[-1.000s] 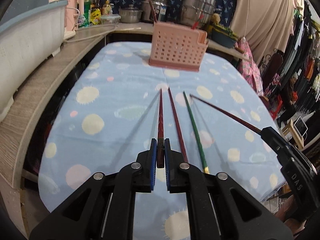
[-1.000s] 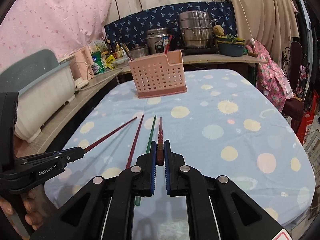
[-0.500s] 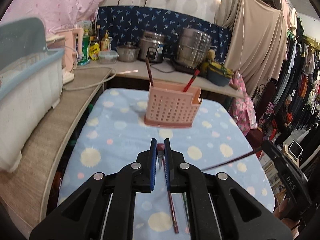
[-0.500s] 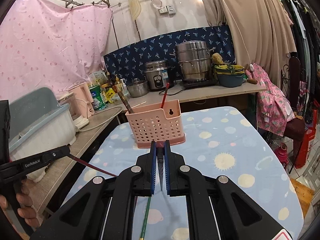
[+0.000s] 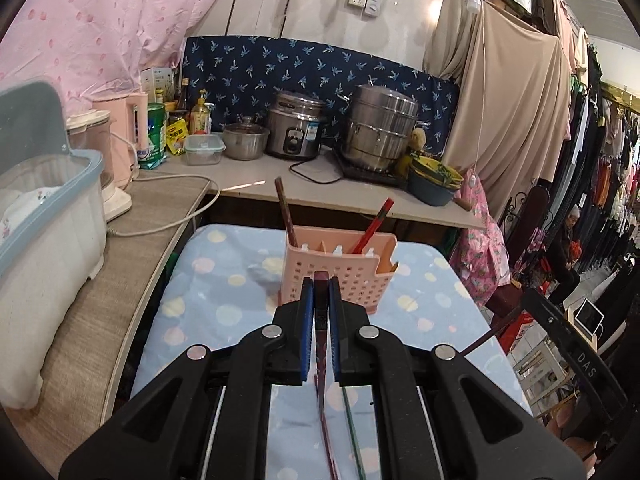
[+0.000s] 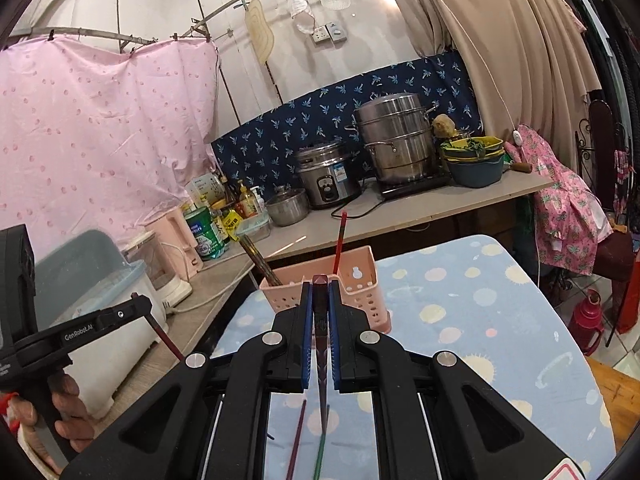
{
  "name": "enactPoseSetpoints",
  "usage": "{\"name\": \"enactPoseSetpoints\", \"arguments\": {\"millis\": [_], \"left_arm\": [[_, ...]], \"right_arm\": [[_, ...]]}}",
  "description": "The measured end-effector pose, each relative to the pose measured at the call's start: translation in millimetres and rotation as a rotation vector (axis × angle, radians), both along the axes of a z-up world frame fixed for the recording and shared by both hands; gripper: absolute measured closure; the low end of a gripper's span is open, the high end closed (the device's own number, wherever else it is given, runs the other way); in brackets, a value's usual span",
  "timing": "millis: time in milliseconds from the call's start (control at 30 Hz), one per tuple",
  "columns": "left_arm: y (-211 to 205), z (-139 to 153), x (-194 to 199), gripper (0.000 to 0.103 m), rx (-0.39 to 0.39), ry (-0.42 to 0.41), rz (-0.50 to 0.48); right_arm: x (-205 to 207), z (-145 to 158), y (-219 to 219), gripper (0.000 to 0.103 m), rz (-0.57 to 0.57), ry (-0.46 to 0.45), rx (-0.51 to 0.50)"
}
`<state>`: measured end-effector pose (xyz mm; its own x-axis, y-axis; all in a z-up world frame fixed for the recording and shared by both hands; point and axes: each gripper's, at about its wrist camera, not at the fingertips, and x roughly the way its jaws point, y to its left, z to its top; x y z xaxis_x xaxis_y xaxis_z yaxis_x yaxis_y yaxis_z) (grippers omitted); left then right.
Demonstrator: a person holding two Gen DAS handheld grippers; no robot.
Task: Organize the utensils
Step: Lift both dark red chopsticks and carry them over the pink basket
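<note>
My left gripper is shut on a dark red chopstick that hangs point down above the table. My right gripper is shut on another dark red chopstick, also hanging point down. Ahead stands a pink perforated utensil holder, which also shows in the right wrist view, with a brown chopstick and a red chopstick in it. A maroon chopstick and a green chopstick lie on the cloth below. The right gripper shows at the left view's right edge.
The table wears a blue spotted cloth. A wooden counter runs along the left and back with a white-and-blue dish bin, a kettle, jars, a rice cooker and a steel steamer. Clothes hang at the right.
Both grippers have lifted their chopsticks off the cloth and tipped them from lying flat to hanging point down. Both have moved closer to the pink holder.
</note>
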<state>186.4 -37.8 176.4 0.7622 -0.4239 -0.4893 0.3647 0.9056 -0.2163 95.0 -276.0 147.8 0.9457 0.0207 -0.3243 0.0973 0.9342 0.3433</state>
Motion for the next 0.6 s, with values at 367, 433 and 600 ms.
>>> {"name": "enactPoseSetpoints", "arguments": {"millis": [367,433,600], "left_arm": [[-8.8,65.0,68.0,0.096,-0.107,-0.139,0.062],[-10.9,73.4,81.7,0.096,-0.130,-0.162,0.082],[-18.9,82.0,112.6,0.096,-0.157,-0.202,0.113]], "right_arm": [[83.4,57.3,-41.2,0.096,-0.008,-0.119,0.119],[99.7,63.6,-47.8,0.096,-0.022,-0.127,0.137],[140.3,70.0,-58.4,0.096,-0.041,-0.138,0.159]]}}
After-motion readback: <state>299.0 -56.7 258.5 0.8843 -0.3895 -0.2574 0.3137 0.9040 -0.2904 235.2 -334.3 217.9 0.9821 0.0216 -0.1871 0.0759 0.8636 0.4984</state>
